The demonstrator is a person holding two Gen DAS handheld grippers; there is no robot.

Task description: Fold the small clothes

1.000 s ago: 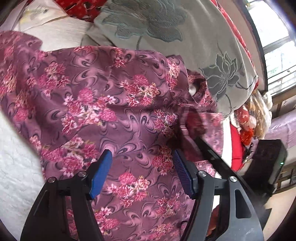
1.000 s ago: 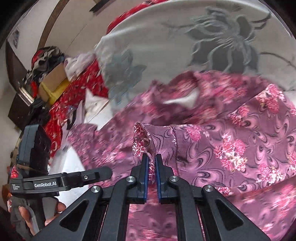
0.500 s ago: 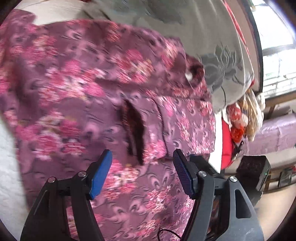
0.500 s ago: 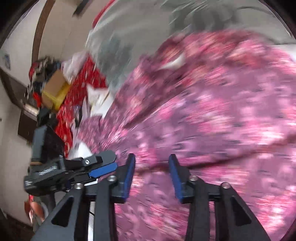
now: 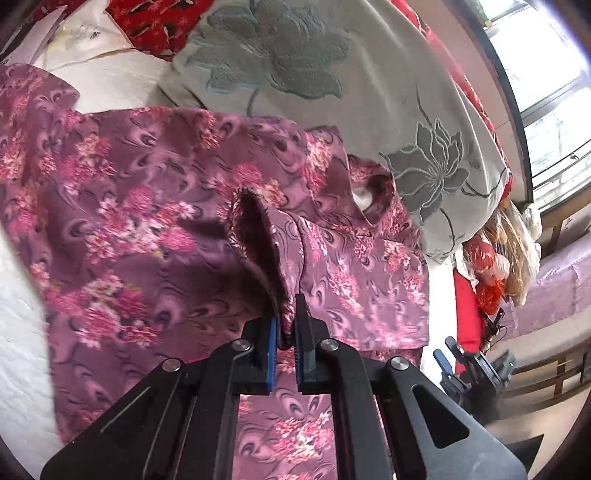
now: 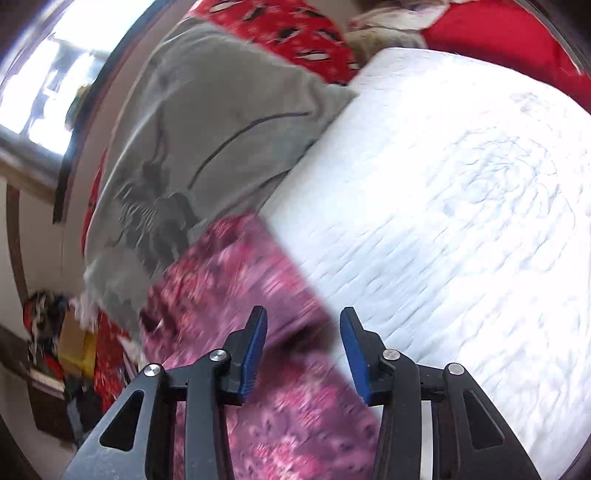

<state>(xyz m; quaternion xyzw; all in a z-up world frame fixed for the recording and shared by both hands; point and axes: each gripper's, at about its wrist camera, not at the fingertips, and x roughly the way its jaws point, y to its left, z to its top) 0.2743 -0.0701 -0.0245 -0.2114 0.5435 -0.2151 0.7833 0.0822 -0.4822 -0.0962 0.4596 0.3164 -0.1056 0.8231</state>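
A purple garment with pink flowers (image 5: 140, 221) lies spread on a white quilted bed (image 5: 22, 354). My left gripper (image 5: 284, 325) is shut on a raised fold of the garment (image 5: 258, 236) near its middle and holds it up a little. In the right wrist view the garment (image 6: 236, 280) is blurred and lies at the lower left. My right gripper (image 6: 303, 332) is open and empty, over the garment's edge where it meets the white bed (image 6: 461, 206).
A grey blanket with a flower pattern (image 5: 369, 85) lies just beyond the garment; it also shows in the right wrist view (image 6: 207, 129). Red bedding (image 5: 155, 22) lies behind it. A window (image 5: 554, 92) and a wooden bench (image 5: 554, 350) are at the right.
My left gripper closed on a fold of the garment that the right gripper had held. My right gripper opened, let go and swung away toward the white bed.
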